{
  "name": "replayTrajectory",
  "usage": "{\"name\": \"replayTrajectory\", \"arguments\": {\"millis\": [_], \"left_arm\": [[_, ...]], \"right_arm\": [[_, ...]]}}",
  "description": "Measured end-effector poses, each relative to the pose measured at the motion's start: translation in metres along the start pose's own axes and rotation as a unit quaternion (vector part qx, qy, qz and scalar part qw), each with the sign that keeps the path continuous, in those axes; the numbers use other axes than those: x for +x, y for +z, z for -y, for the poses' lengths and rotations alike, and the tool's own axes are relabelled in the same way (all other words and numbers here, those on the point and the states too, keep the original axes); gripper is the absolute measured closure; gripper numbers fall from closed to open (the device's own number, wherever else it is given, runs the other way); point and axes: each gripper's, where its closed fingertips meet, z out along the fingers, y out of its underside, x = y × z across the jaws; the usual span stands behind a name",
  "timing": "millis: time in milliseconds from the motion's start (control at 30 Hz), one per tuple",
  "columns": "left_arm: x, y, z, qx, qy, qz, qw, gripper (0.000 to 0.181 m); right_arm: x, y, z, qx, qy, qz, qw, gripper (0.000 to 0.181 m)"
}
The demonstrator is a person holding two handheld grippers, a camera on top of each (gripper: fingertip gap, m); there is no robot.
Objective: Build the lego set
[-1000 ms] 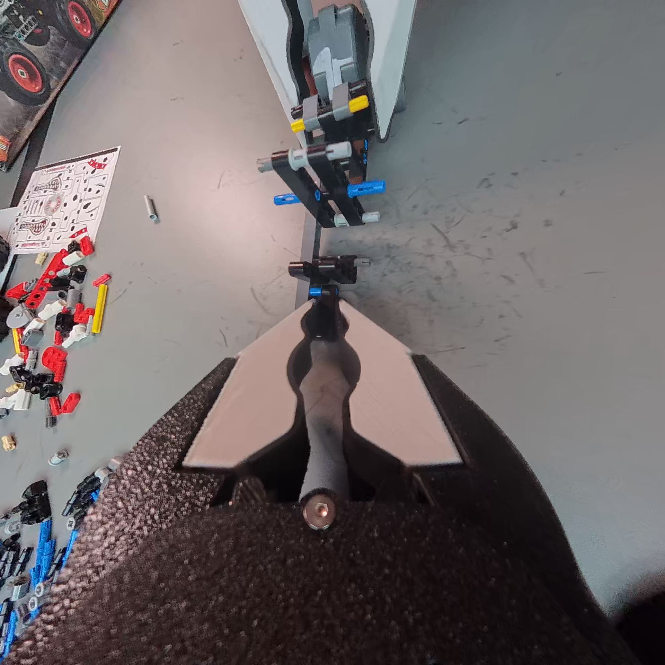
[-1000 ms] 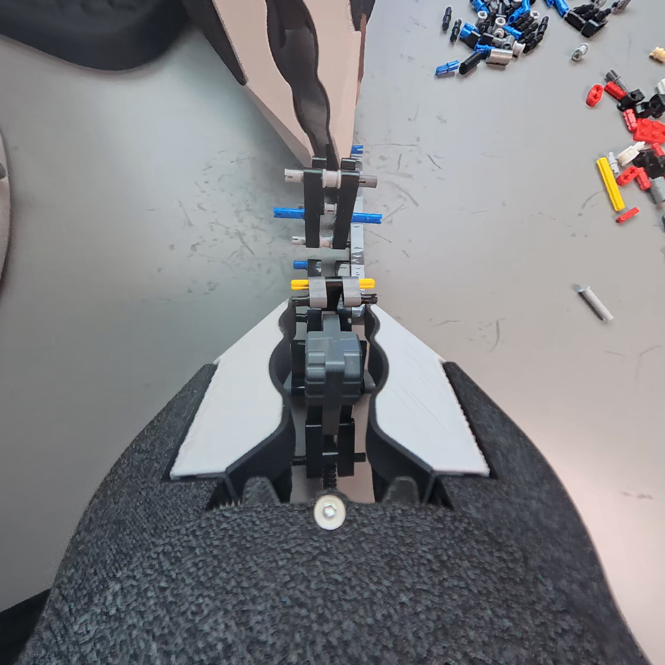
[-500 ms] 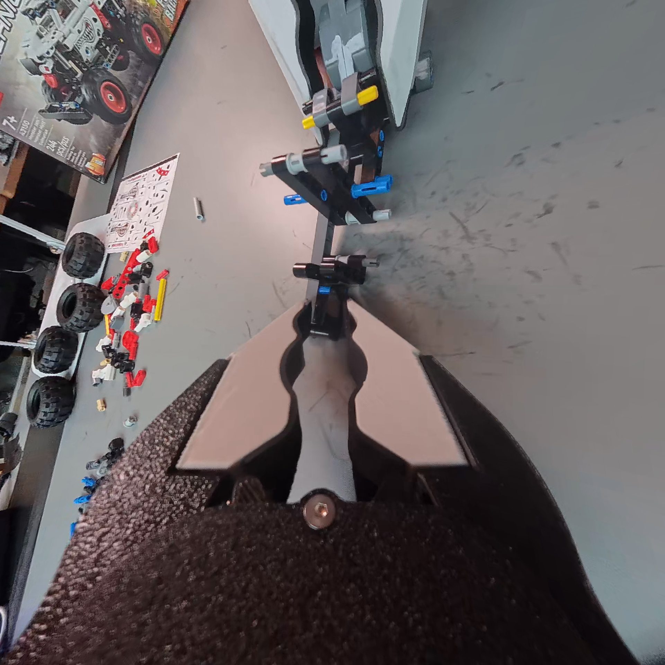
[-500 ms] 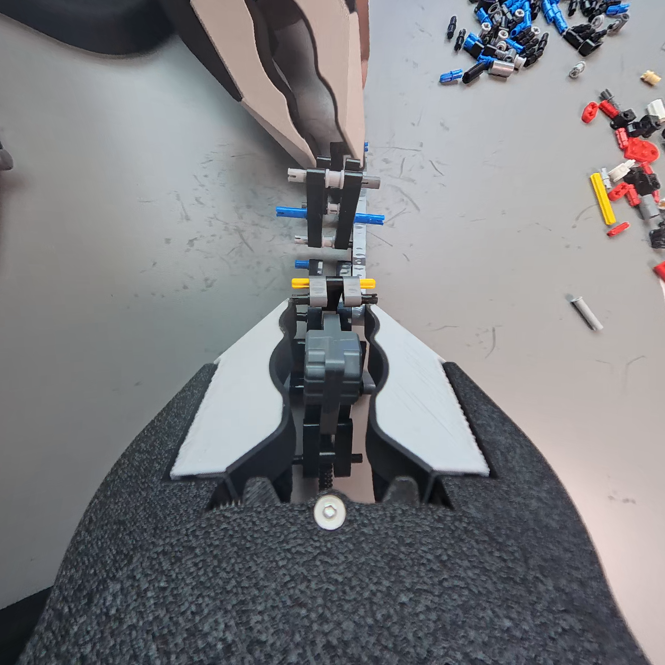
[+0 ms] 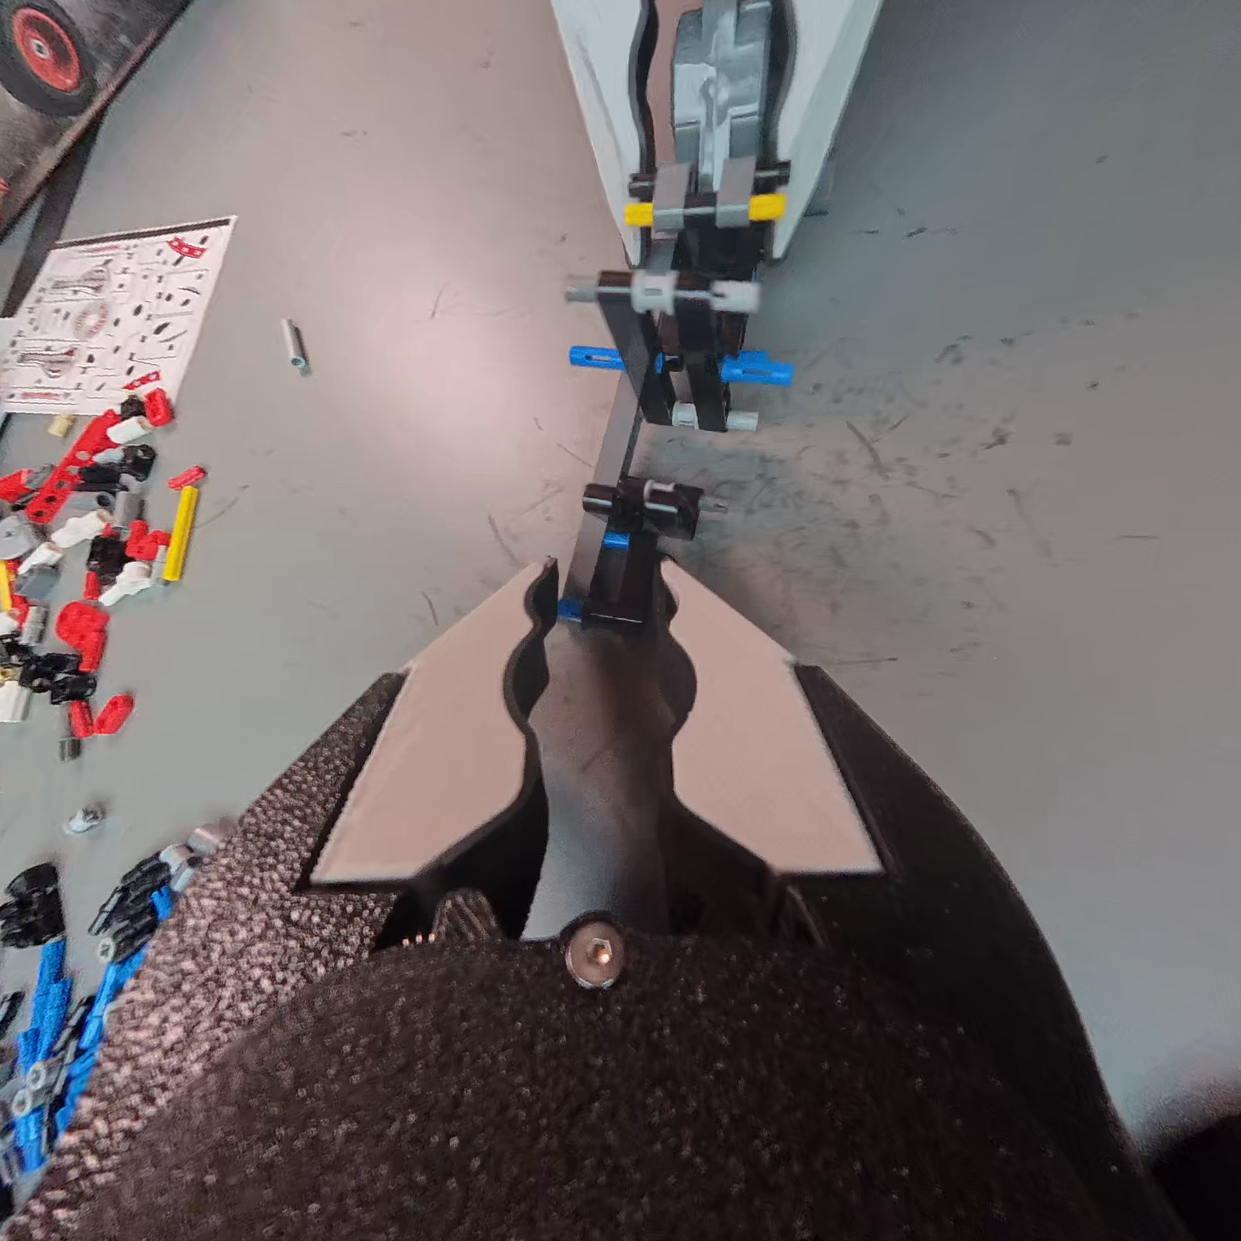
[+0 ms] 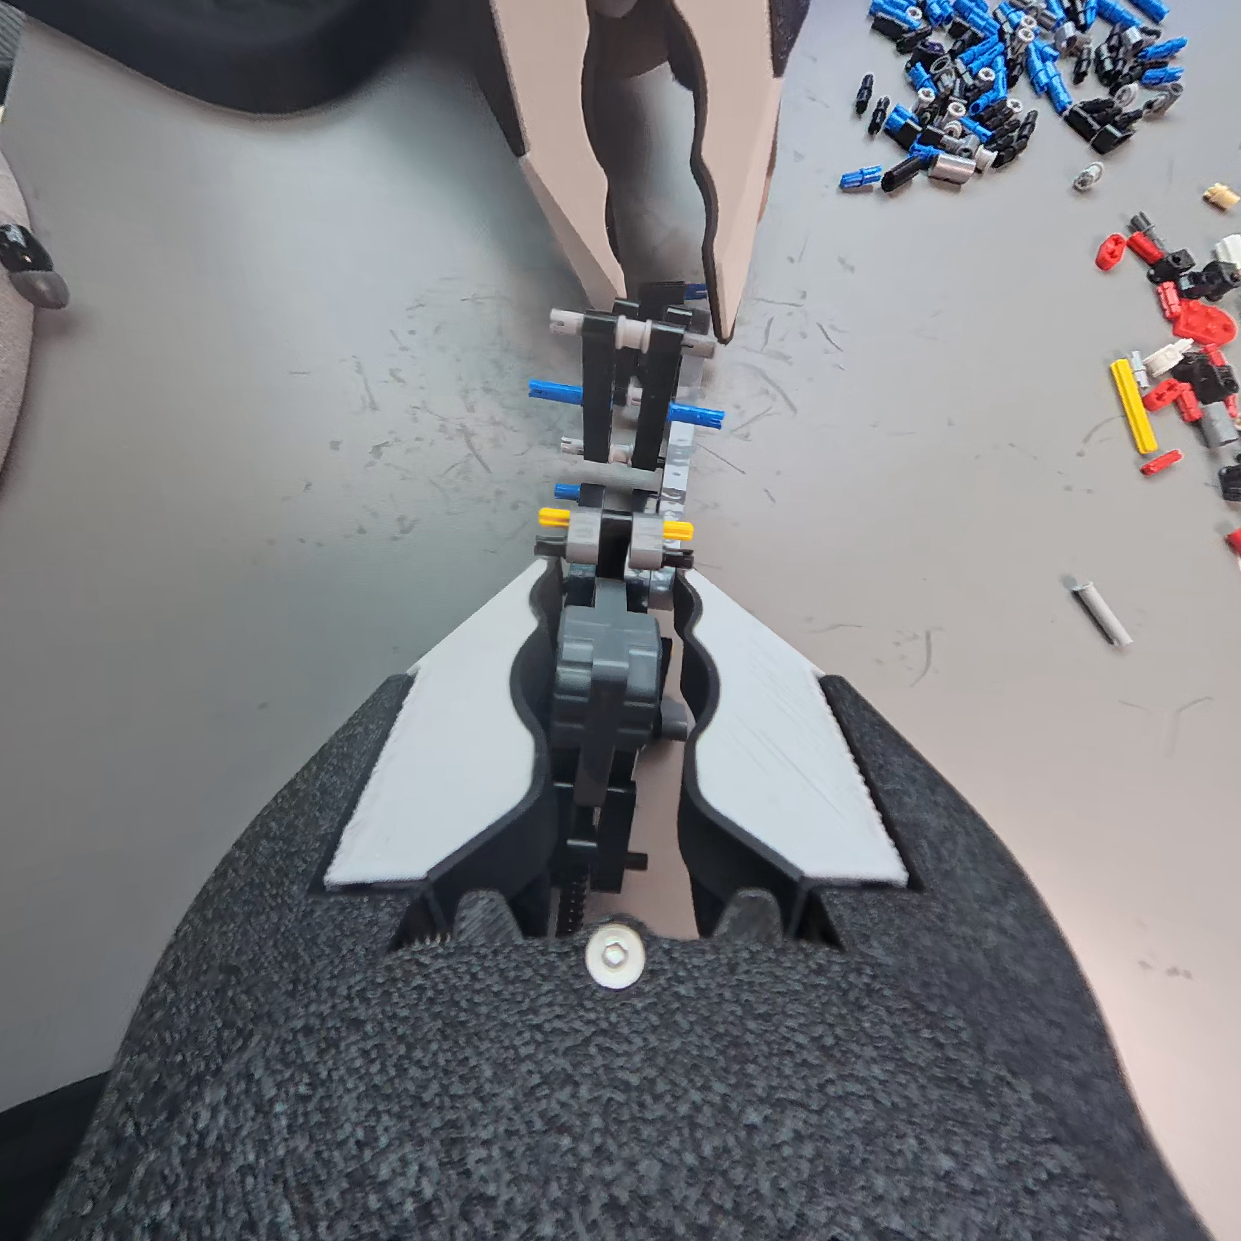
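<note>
Right gripper [image 6: 614,591] is clamped on the dark grey block end of the lego frame [image 5: 678,376], held above the grey table [image 5: 1007,470]. Left gripper [image 5: 608,604] is partly open, fingers flanking the frame's black far end; grip unclear. Versus 0.5 s ago, its jaws are wider and further onto that end.

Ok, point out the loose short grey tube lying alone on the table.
In the left wrist view the short grey tube lies left of the held black assembly, just right of the white sticker sheet; in the right wrist view, below the yellow bar.
</note>
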Motion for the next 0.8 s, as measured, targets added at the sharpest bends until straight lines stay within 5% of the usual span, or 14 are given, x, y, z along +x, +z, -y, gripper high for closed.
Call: {"name": "replayTrajectory", "arguments": {"millis": [267,800], "left_arm": [[0.0031,0.0025,0.0002,0.009,-0.004,-0.104,0.995,0.151],[0.0071,0.0019,0.002,0.016,0.011,-0.136,0.991,0.155]], "right_arm": [[0.0003,-0.0013,-0.0018,0.001,-0.01,0.005,1.0,0.149],[0.0021,-0.0028,-0.0023,0.023,0.018,0.037,0.999,0.148]]}}
